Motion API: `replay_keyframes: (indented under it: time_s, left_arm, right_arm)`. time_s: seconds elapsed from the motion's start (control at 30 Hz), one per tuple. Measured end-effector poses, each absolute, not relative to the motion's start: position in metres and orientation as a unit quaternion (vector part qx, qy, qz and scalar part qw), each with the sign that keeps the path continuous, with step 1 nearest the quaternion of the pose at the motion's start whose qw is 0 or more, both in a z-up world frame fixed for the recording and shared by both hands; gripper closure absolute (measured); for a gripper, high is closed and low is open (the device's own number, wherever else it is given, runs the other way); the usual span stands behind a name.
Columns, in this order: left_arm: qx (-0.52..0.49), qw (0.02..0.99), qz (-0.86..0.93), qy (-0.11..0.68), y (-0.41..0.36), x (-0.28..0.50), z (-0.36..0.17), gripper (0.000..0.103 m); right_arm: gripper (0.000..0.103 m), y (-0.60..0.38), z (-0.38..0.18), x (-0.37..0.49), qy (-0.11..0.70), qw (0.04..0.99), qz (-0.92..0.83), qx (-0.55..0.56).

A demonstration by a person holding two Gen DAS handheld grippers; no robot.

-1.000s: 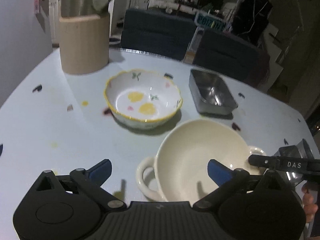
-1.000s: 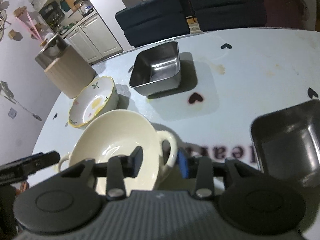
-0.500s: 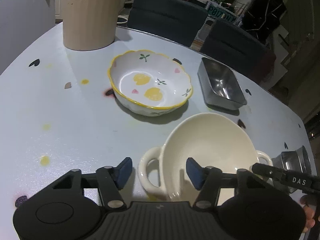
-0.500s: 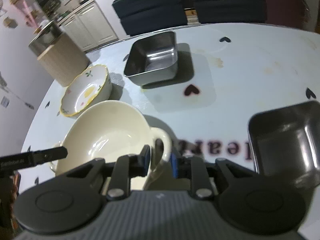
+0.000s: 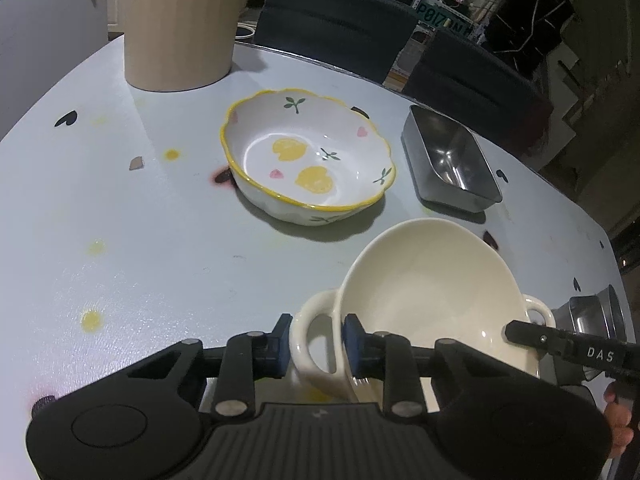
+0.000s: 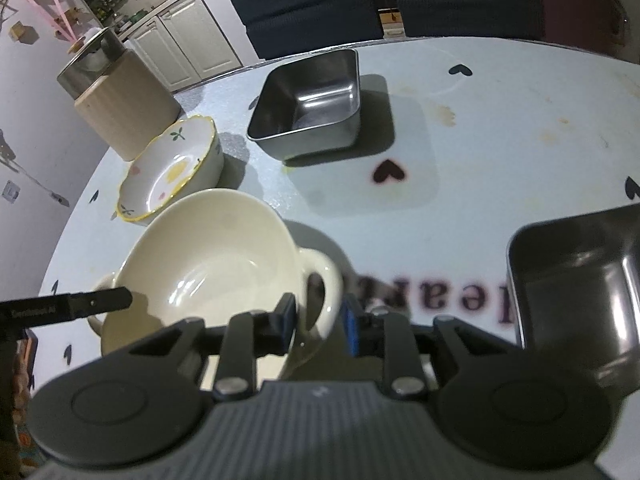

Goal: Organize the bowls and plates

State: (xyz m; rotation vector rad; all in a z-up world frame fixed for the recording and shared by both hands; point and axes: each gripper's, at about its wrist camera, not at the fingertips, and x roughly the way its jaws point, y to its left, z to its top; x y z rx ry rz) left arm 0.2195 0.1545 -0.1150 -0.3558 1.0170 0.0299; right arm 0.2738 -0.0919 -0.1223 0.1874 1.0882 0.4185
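- My left gripper (image 5: 316,346) had just been closing, and its blue pads sat against either side of the near handle of the cream two-handled bowl (image 5: 432,292), the loop caught between them.
- My right gripper (image 6: 320,322) was drawn in narrow on the bowl's other handle, one pad at the bowl side and one outside the loop, gripping it.
- The cream two-handled bowl (image 6: 212,256) lay between my two grippers on the pale blue table (image 5: 140,240), near its front edge.
- Just beyond it stood the flowered bowl with the yellow rim (image 5: 308,168), apart from it.
- A small square steel tray (image 6: 312,108) sat further back, and a second steel tray (image 6: 580,280) lay at my right.
- A ribbed beige canister (image 5: 180,28) stood at the far left of the table.
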Motion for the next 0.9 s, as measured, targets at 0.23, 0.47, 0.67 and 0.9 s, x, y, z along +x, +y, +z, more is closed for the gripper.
replay_keyframes:
  time_s: [0.23,0.47,0.67,0.9]
  left_arm:
    - [-0.182,0.853,0.003,0.489,0.159,0.223,-0.119,0.074]
    - [-0.243,0.835,-0.016,0.494,0.172,0.223,-0.131,0.078]
    - [-0.269,0.826,-0.027,0.494,0.177,0.224,-0.135,0.079]
    - [-0.274,0.822,-0.033,0.498,0.179,0.222,-0.136,0.079]
  right_arm:
    - [0.075,-0.095,-0.123,0.275,0.517,0.826,0.203,0.095]
    - [0.075,-0.098,-0.124,0.279,0.524,0.819,0.209,0.106]
    - [0.075,-0.108,-0.129,0.285,0.54,0.801,0.215,0.146]
    - [0.076,-0.114,-0.134,0.293,0.548,0.788,0.225,0.167]
